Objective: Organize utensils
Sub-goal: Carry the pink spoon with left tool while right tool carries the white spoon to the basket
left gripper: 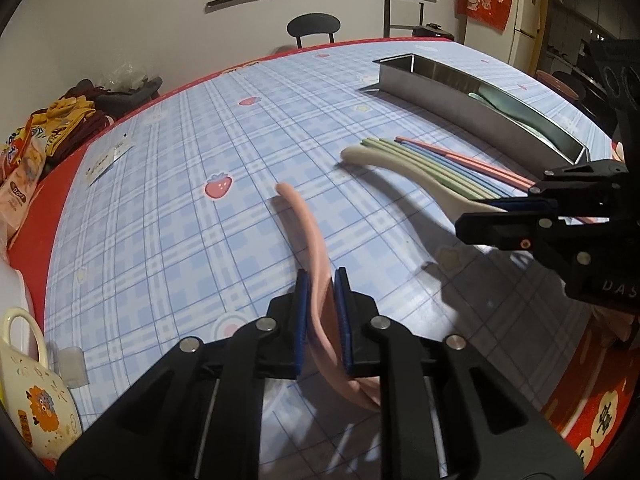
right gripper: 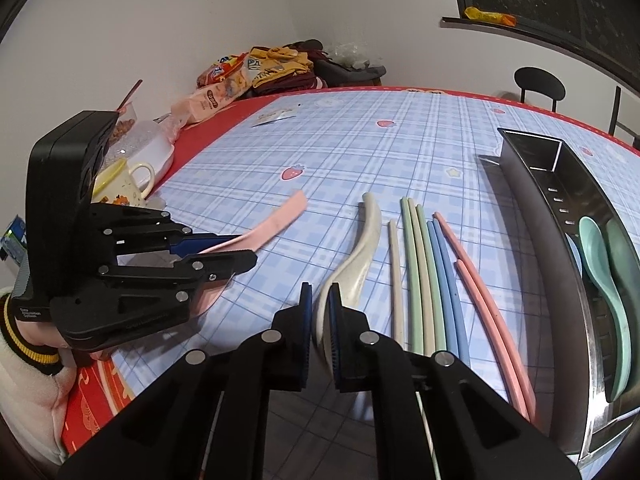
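My left gripper (left gripper: 320, 280) is shut on a pink spoon (left gripper: 306, 224), its handle pointing away over the checked tablecloth; it also shows in the right wrist view (right gripper: 280, 216). My right gripper (right gripper: 320, 296) is shut on a cream spoon (right gripper: 366, 240), which also shows in the left wrist view (left gripper: 384, 160). Several coloured chopsticks (right gripper: 432, 276) lie side by side right of the cream spoon. A steel utensil tray (right gripper: 560, 248) at the right holds a mint green spoon (right gripper: 604, 264).
A cream mug (left gripper: 32, 384) stands at the table's left edge, also in the right wrist view (right gripper: 124, 186). Snack bags and clothes (right gripper: 256, 72) are piled at the far corner. A black chair (left gripper: 314, 28) stands beyond the table.
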### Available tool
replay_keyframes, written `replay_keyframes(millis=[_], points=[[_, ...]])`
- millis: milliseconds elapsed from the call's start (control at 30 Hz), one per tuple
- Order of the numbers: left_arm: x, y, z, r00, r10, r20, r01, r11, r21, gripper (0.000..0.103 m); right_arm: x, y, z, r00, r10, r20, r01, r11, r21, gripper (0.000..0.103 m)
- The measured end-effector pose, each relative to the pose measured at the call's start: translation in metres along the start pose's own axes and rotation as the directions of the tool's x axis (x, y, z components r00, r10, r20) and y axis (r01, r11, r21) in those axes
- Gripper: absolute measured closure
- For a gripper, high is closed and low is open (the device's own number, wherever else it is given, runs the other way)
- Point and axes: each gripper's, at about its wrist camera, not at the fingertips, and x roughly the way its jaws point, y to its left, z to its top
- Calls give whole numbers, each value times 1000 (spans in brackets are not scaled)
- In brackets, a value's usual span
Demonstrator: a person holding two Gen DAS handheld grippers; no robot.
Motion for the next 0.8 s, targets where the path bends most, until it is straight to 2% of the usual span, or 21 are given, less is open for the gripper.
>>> replay_keyframes(millis=[167, 400, 800], points=[[-4, 1, 2, 1000, 7, 26, -7, 1000, -10, 86, -2, 0, 0, 1000, 14, 10, -14, 1000, 0, 95], [-21, -2, 6, 995, -4, 103, 5, 1000, -11, 86, -4, 0, 0, 1000, 19, 20, -19, 1000, -1, 95], [-22, -7, 8, 995, 6, 102, -4, 1000, -16, 86, -9, -2, -1, 998, 53, 38, -53, 999, 10, 95]])
